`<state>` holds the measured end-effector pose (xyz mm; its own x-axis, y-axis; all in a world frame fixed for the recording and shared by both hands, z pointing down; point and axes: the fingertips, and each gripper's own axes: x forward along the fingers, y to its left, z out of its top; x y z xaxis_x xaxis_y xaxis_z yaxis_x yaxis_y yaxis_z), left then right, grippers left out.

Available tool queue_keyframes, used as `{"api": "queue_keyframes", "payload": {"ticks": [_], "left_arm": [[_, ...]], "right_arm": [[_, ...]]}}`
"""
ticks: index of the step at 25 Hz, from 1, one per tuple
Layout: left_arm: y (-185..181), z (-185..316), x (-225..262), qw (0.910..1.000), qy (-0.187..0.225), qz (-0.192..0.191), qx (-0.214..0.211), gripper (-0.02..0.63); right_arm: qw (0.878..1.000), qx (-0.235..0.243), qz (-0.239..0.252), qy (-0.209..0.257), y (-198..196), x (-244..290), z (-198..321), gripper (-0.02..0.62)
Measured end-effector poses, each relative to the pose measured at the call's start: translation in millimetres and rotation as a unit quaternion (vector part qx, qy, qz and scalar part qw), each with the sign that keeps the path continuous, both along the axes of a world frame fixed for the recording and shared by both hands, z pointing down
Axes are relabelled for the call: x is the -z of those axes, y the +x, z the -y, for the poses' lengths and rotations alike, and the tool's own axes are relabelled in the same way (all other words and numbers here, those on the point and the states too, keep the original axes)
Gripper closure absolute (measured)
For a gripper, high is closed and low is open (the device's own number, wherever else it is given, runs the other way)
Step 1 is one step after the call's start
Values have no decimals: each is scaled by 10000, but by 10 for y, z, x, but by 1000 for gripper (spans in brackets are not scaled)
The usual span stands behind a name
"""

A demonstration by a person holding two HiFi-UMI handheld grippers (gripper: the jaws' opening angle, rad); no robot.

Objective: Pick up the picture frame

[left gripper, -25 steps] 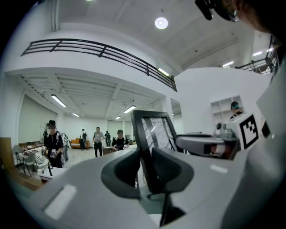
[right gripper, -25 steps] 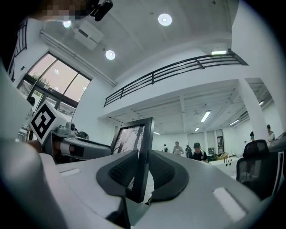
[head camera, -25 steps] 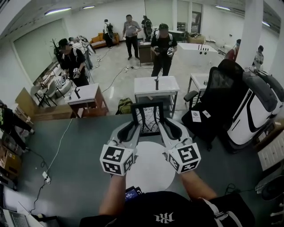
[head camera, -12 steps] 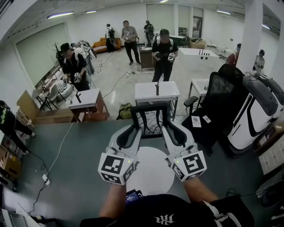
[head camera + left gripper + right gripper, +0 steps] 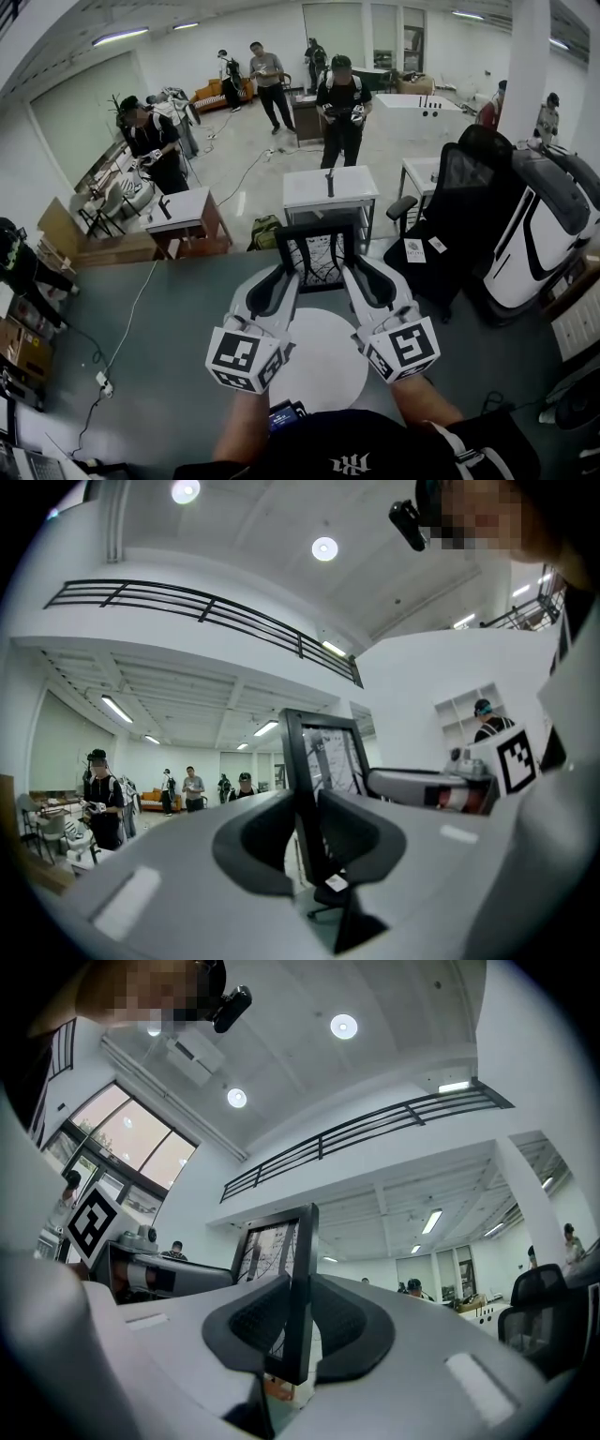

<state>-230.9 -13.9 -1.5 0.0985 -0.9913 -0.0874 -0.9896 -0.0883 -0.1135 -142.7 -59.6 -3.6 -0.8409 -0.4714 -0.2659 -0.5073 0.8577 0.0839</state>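
The picture frame point(image 5: 317, 255) is black, with a branch drawing under its glass. It stands upright in the air over the far part of the grey-green table point(image 5: 159, 328). My left gripper point(image 5: 289, 277) is shut on its left edge and my right gripper point(image 5: 348, 276) on its right edge. In the left gripper view the frame's point(image 5: 322, 761) edge sits pinched between the dark pads of that gripper point(image 5: 305, 829). The right gripper view shows the same: the frame's point(image 5: 277, 1258) edge is clamped in the right gripper point(image 5: 293, 1330).
A white round mat point(image 5: 319, 361) lies on the table under my grippers. Beyond the table's far edge stand small white desks point(image 5: 330, 187), a black office chair point(image 5: 464, 211) and a white machine point(image 5: 539, 234) at the right. Several people stand further back.
Both grippers have lifted the frame a little higher off the table, then held still. The grip on both edges is unchanged.
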Motion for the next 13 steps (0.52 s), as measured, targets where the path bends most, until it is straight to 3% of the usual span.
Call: {"api": "queue_keyframes", "payload": {"ticks": [13], "left_arm": [[32,265,-286,9995,-282,-134,28,528]], "right_arm": [[9995,49,-109,-298,35,-296,272,528]]}}
